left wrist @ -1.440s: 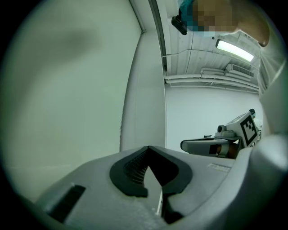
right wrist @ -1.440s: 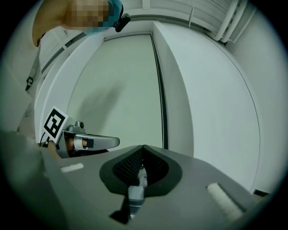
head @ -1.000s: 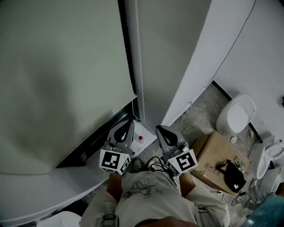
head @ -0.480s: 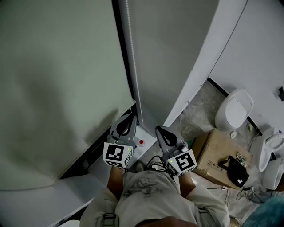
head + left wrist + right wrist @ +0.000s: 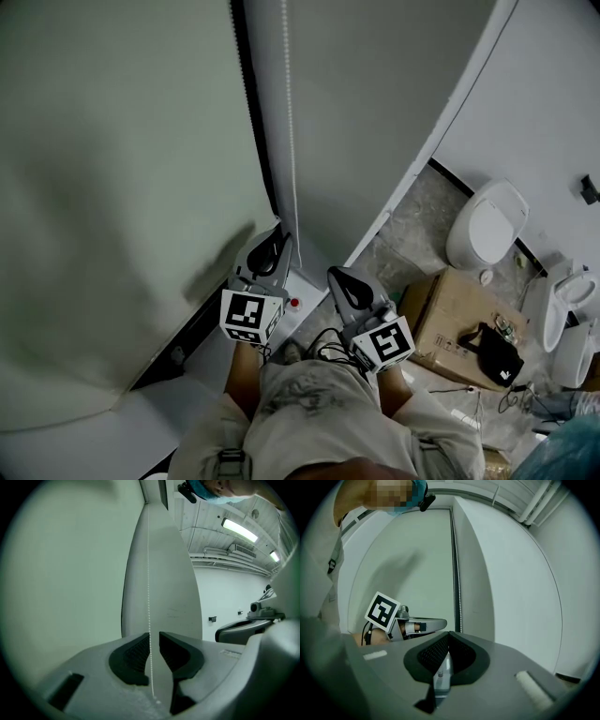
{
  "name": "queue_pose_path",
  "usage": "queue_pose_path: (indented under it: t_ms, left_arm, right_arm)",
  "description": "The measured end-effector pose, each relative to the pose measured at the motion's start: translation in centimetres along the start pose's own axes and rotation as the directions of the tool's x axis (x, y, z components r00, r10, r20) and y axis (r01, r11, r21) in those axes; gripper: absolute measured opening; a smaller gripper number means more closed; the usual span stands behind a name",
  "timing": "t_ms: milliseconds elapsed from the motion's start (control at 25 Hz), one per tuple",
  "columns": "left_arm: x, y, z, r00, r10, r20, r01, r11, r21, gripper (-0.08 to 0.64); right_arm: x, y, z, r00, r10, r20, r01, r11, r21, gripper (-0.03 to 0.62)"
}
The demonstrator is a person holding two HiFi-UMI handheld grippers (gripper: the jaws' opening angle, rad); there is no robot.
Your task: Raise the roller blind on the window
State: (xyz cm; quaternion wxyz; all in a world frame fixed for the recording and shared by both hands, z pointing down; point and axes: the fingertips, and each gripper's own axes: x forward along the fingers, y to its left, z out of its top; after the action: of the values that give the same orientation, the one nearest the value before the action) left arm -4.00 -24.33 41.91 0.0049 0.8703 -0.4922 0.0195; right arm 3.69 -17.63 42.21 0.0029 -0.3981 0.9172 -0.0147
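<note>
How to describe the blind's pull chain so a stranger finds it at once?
Find the large pale roller blind. Just right of its edge hangs the bead chain, running down between the opening jaws of the left gripper. Only it is a thin white dotted line.

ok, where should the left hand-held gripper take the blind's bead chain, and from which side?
Take the bead chain on its straight hanging run beside the roller blind, one pad each side, coming square on from the room side. It hangs vertical and runs between the left hand-held gripper's opening jaws.
</note>
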Motion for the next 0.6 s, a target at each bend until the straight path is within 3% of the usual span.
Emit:
queue_pose_path:
  t_ms: [120,600]
  left_arm:
    - [1.0,0.3,-0.2,1.000,-0.014,-0.002,0.014,1.000,-0.004,0.086]
    - [4.4,0.5,-0.9,0.998,-0.054,-0.015,0.053,0.998,-0.035,0.123]
  right_arm:
    - [0.2,-0.7,-0.7,0.999,-0.019,-0.033,0.020,1.000,0.006,0.011]
    - [0.7,-1.9,-0.4,0.999,-0.037,-0.010,0.037,0.999,0.004,0.012]
